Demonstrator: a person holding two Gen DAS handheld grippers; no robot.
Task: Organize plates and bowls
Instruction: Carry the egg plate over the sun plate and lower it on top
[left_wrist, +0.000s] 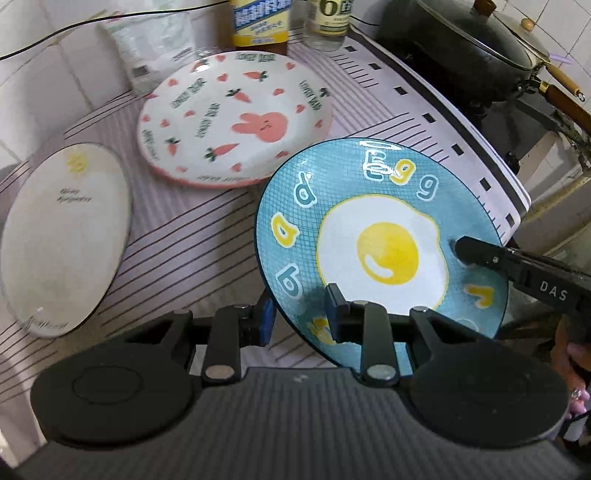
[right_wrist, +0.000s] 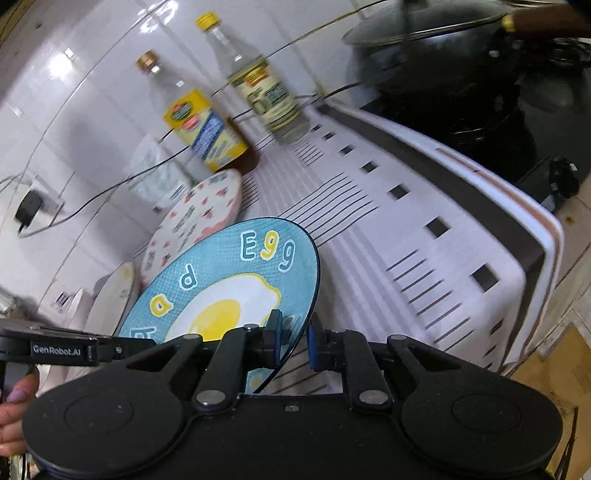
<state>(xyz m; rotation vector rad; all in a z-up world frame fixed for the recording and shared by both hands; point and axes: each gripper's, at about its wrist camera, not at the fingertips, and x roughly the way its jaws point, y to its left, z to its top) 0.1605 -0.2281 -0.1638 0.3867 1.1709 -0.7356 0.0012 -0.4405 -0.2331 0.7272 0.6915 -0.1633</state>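
A blue plate with a fried-egg picture is lifted and tilted above the striped mat. My left gripper is shut on its near rim. My right gripper is shut on its opposite rim, and shows in the left wrist view as a black finger lying on the plate. The blue plate also shows in the right wrist view. A white plate with pink rabbit and carrots lies behind it. A plain white oval plate lies at the left.
Two bottles and a clear bag stand against the tiled wall. A black lidded pot sits on the stove at right. The mat's right edge drops off. A plugged cable runs along the wall.
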